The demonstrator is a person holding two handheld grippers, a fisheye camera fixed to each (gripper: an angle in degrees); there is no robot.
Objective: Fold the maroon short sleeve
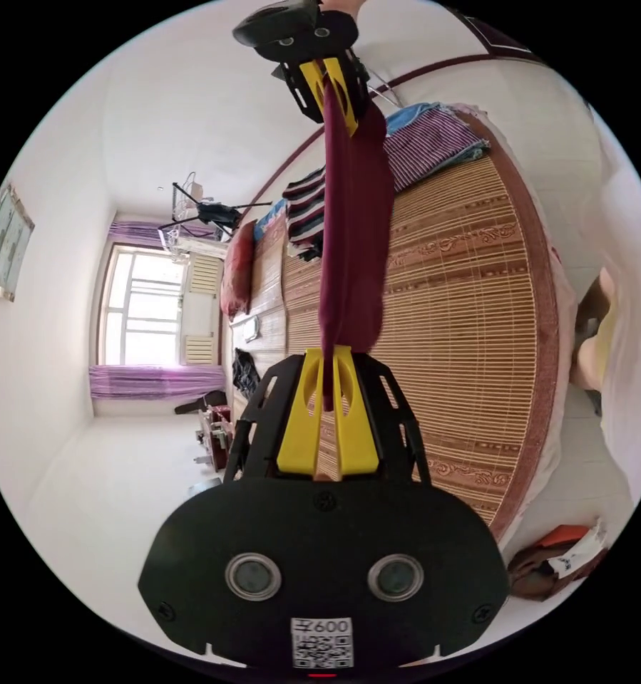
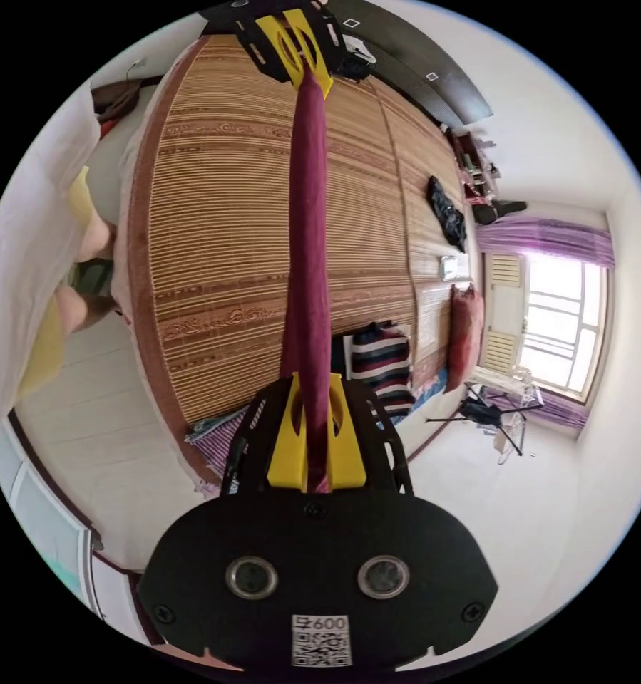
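Overhead, the maroon short sleeve (image 1: 352, 235) hung in the air above the bed (image 1: 463, 299), stretched as a narrow, bunched band between the two grippers. In the left gripper view, the left gripper (image 1: 329, 388) had its yellow jaws closed on one end of the cloth, and the right gripper (image 1: 334, 89) held the far end the same way. The right gripper view told the same story from the other side: the right gripper (image 2: 314, 417) was clamped on the fabric, with the left gripper (image 2: 302, 60) pinching the opposite end.

The garment looked light and quite limp; it sagged and gathered into folds rather than spreading flat, so it would likely drape wherever it was laid on the woven bed mat (image 2: 234, 235). Being soft and thin, it seemed best held at the edges or corners, such as the shoulders or hem, with the span kept taut so the cloth would open out instead of rolling up.

A striped garment (image 2: 381, 367) lay on the mat, well apart from the held one.
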